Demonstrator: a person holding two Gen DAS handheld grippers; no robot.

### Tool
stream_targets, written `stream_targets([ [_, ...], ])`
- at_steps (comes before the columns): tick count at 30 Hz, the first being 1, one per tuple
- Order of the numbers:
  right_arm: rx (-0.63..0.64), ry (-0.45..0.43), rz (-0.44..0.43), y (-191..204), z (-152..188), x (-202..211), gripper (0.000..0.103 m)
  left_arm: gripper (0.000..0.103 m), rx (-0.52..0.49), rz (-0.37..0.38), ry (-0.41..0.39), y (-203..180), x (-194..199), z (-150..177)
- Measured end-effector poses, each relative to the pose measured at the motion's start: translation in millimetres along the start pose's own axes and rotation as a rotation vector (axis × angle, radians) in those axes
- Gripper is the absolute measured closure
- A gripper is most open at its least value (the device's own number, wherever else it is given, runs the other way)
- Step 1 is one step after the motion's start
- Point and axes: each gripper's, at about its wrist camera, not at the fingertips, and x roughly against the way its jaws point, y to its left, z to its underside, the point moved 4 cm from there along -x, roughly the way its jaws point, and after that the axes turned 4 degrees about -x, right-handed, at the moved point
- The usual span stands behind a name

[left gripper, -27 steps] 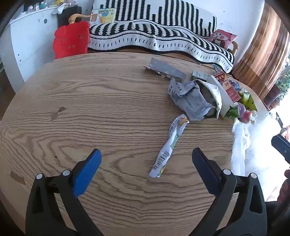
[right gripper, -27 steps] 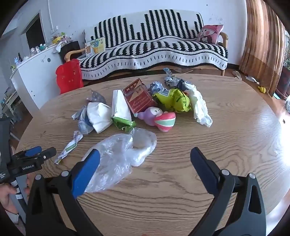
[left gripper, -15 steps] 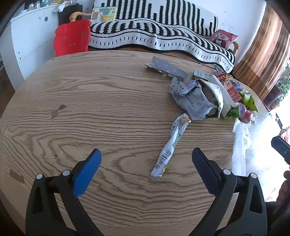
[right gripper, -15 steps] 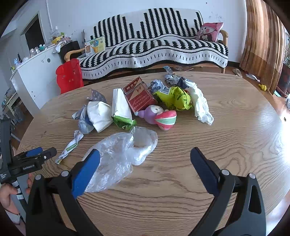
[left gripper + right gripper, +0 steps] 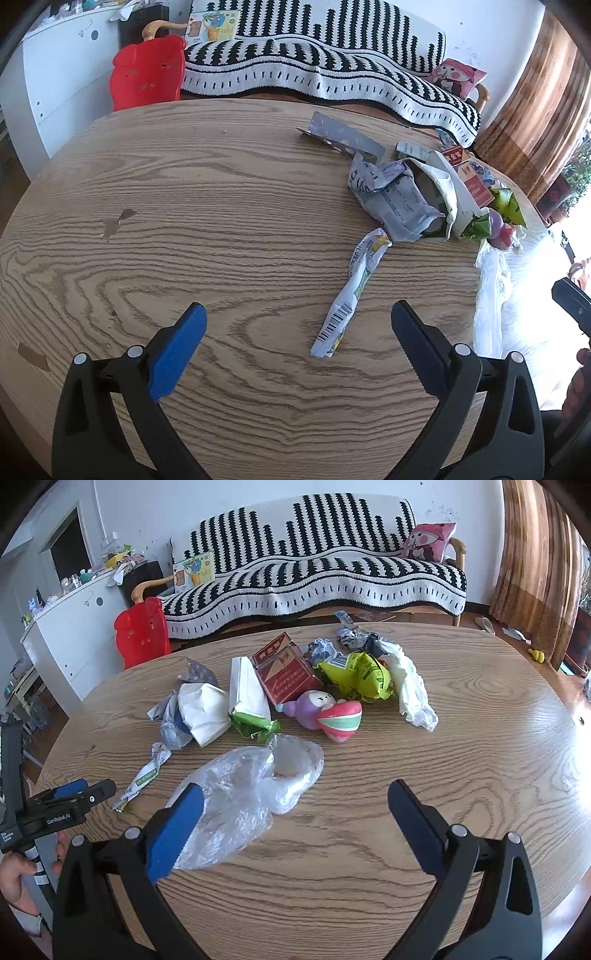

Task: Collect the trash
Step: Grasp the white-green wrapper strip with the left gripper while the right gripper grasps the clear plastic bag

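Risk: left gripper and right gripper, both released, empty; flimsy bag may slip or snag nearby wrapper.

Red box (black-and-white-striped sofa)

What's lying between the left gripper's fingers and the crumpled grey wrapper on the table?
In the left wrist view, a long twisted wrapper with a barcode lies on the wooden table between the open left gripper and the crumpled grey wrapper.

Crumpled wrappers, red carton, clear bag heaped mid-table; twisted barcode wrapper lies just apart.
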Motion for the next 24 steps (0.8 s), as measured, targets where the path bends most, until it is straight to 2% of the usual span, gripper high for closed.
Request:
stream_targets([
  [9,-0.015,0.017,-0.003,0,1,0,0.007,0.006,-0.003,-0.003,-0.002,0,0,0],
  [13,-0.036,0.064,-0.005,-1,2,0,0.007,0.006,-0.022,-0.025,-0.024,4,-1,0],
  [15,-0.037,0.060,0.018,2,2,2,0.007,0.006,-0.037,-0.044,-0.020,7,-5,0],
  [19,-0.006,0.022,0.024,20,2,-7,0.007,0.006,-0.069,-0.082,-0.012,9,-13,-2],
  [24,0.093,0.086,0.058,55,1,-37,0.007,0.006,-0.104,-0.052,0.019,2,-25,-1],
])
